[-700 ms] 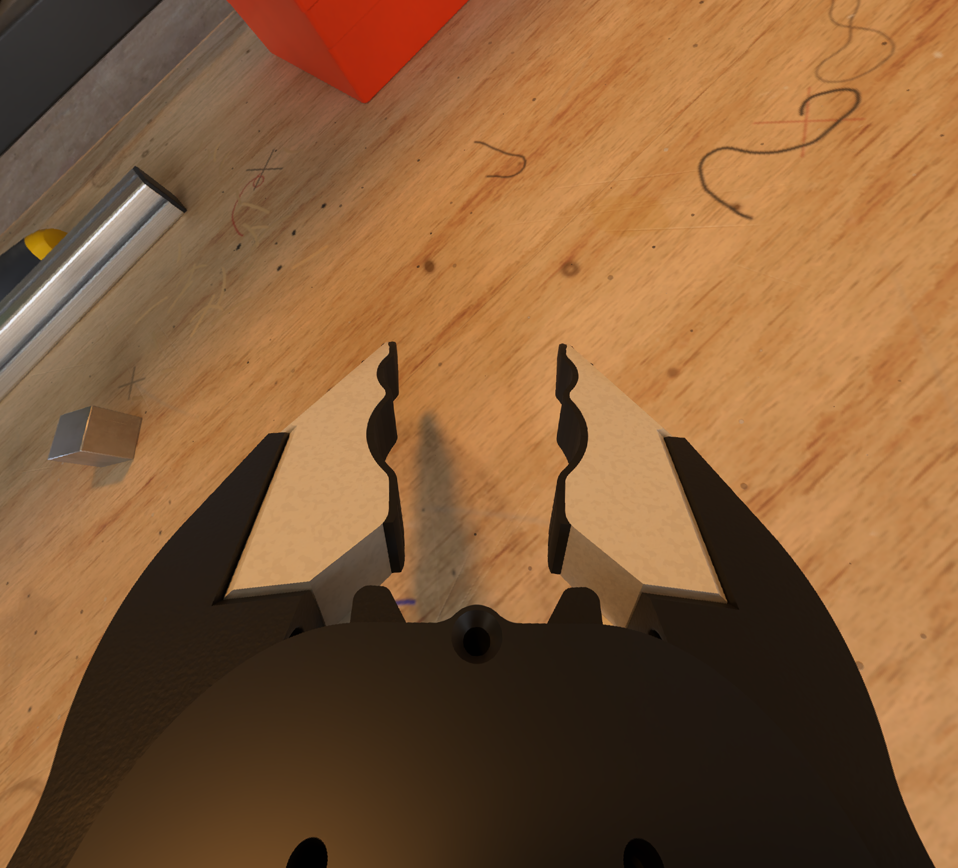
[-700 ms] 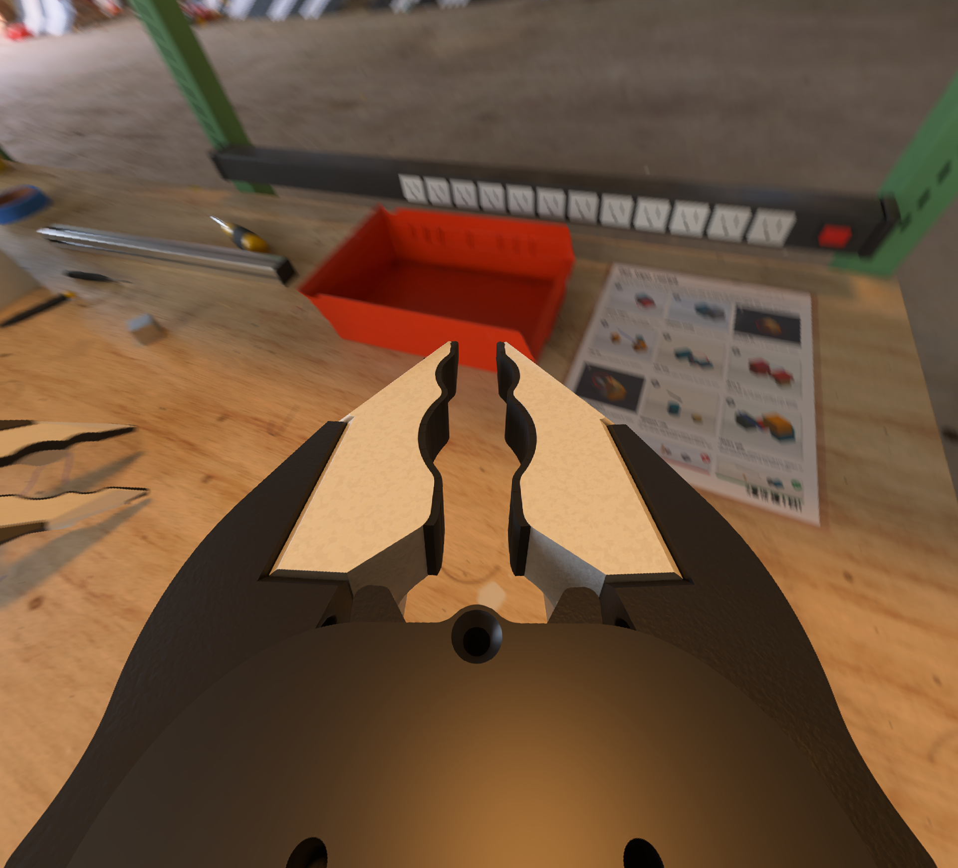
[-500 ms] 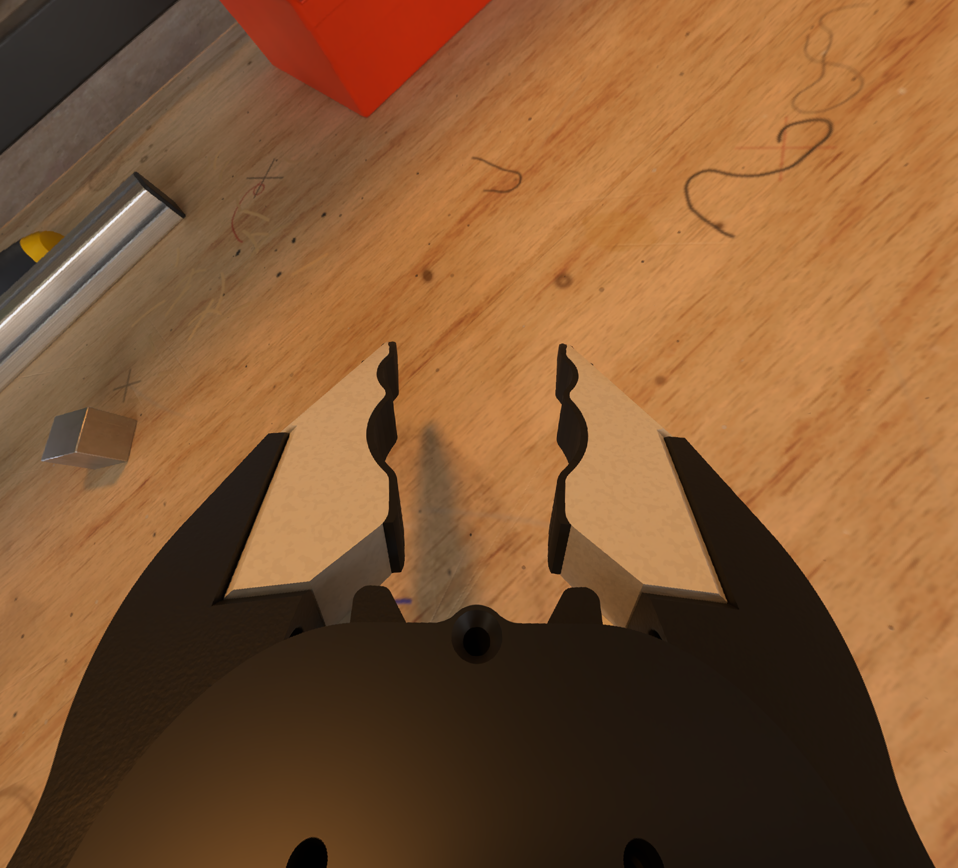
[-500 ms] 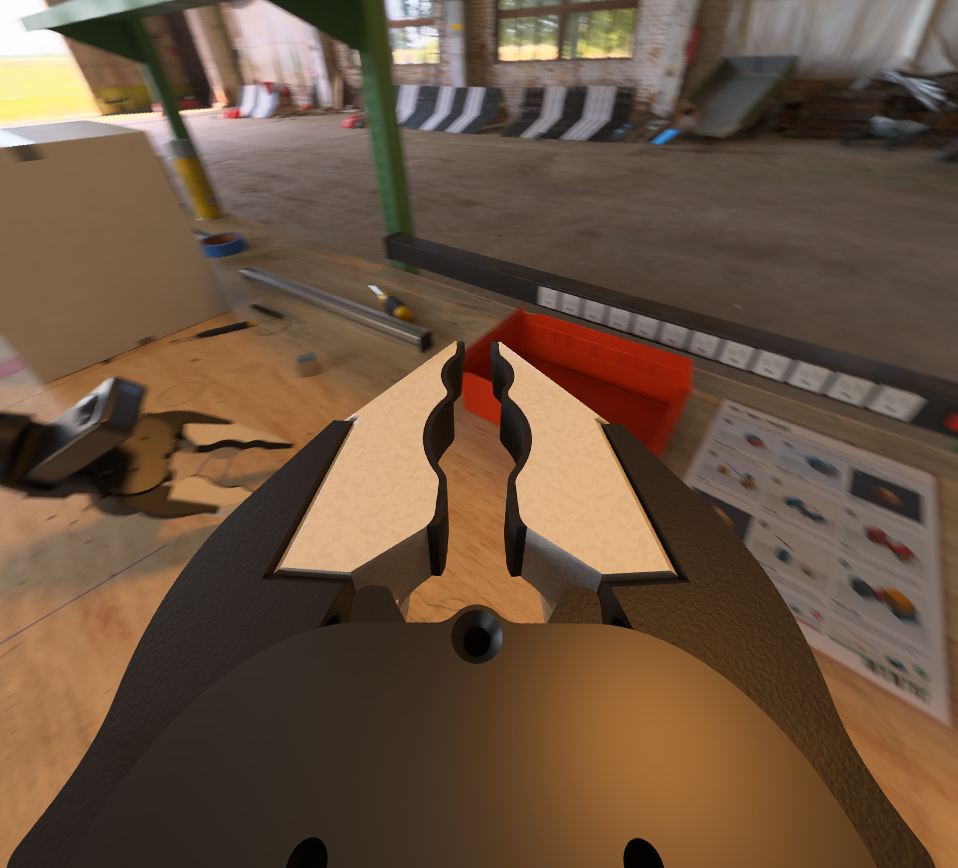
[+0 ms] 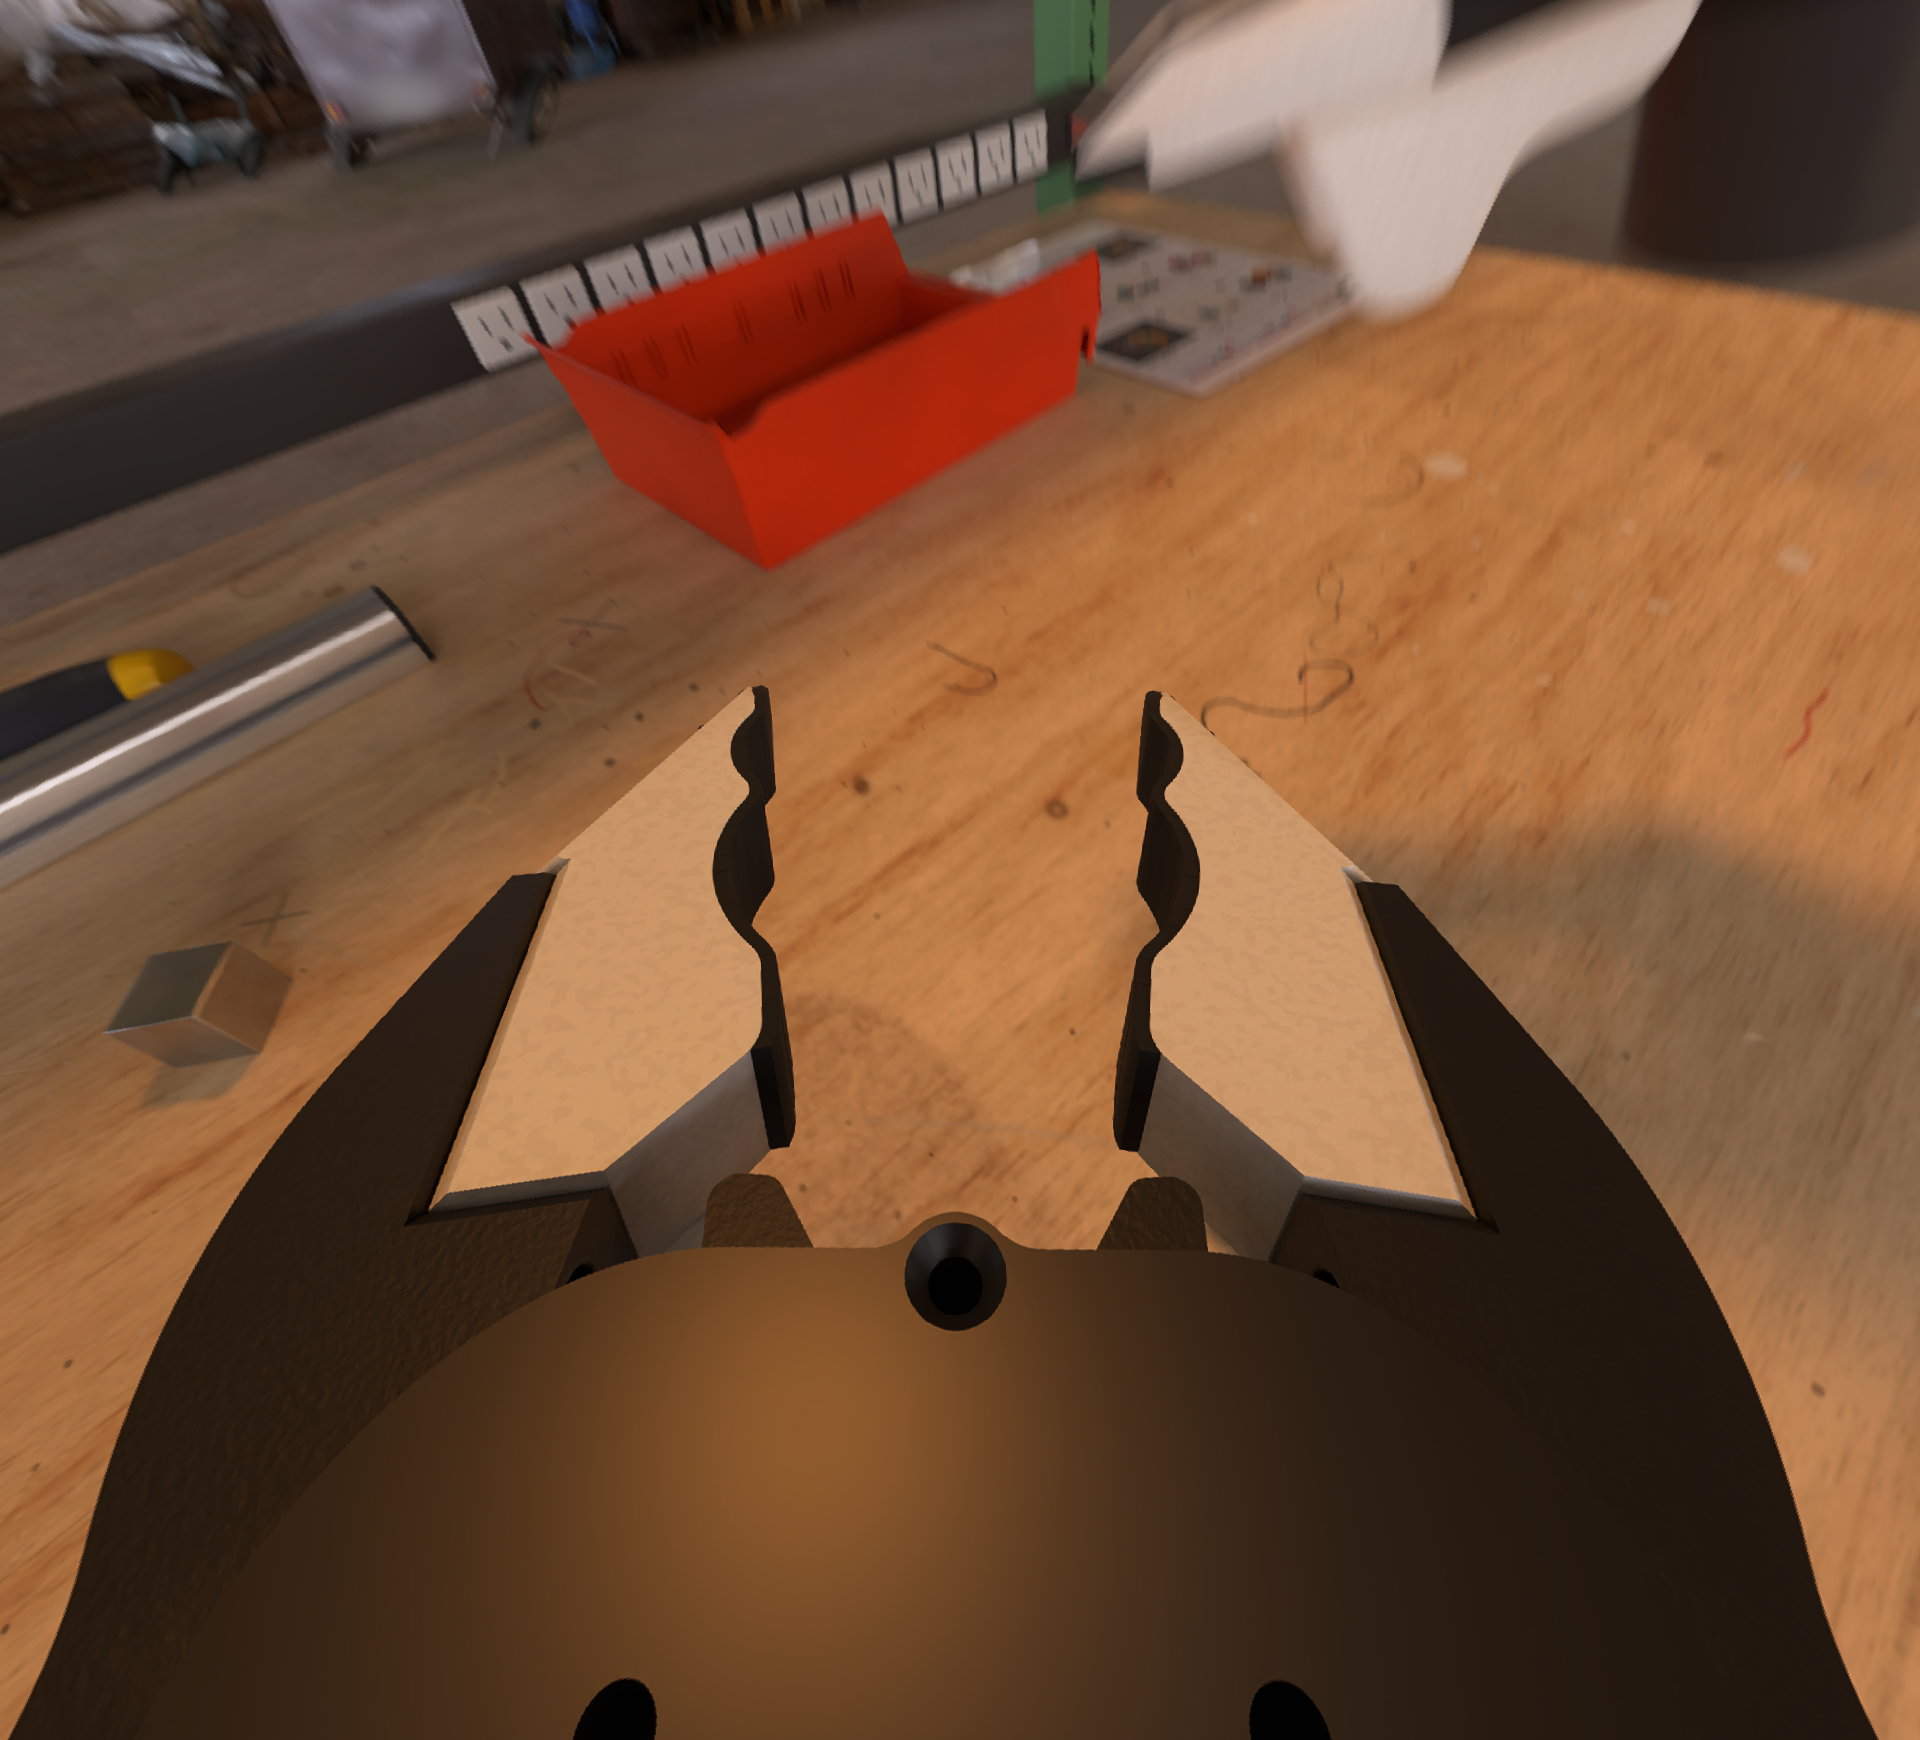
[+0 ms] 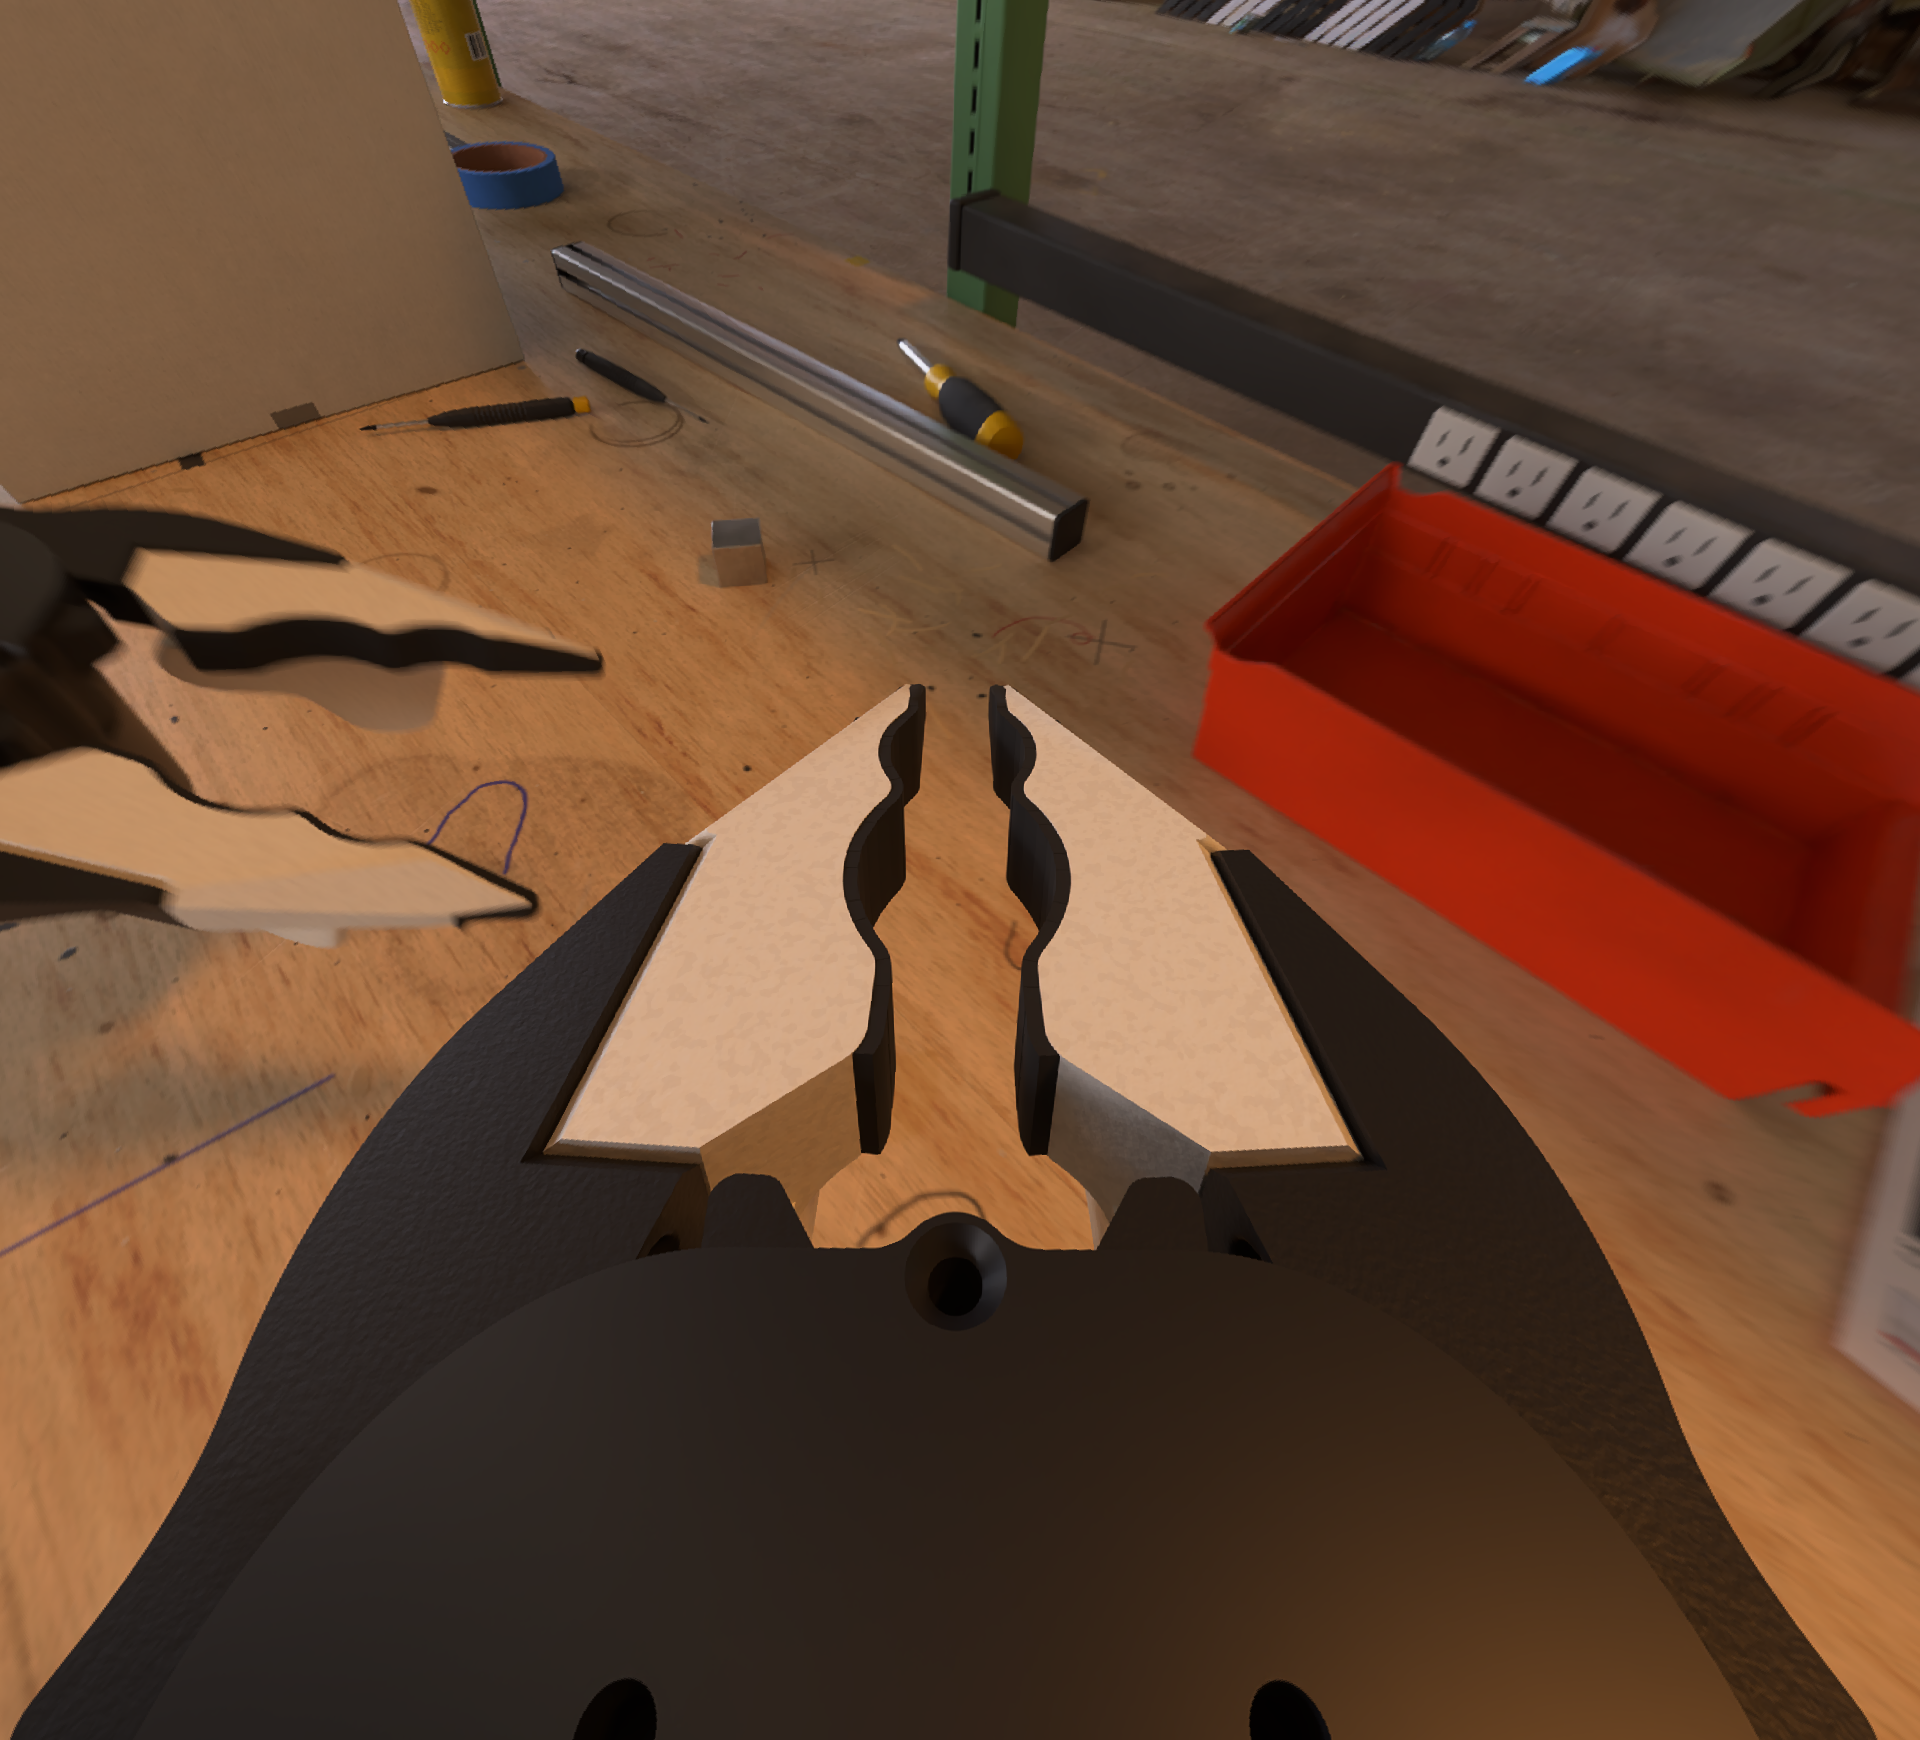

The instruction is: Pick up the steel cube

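Note:
The steel cube is small and shiny and lies on the wooden bench, low at the left of the left wrist view, beside and apart from my left gripper. That gripper is open wide and empty. In the right wrist view the cube lies ahead and left of my right gripper, whose jaws stand a narrow gap apart with nothing between them. The left gripper shows at the left there, open. The right gripper appears blurred at the top right of the left wrist view.
A steel tube and a yellow-handled screwdriver lie just behind the cube. A red bin stands to the right, in front of a power strip. A beige box, blue tape and a green post stand farther back.
The left wrist view has tilted up from looking down at the bench to looking forward along it. The right gripper has swung left and lower; the cube now lies ahead of it.

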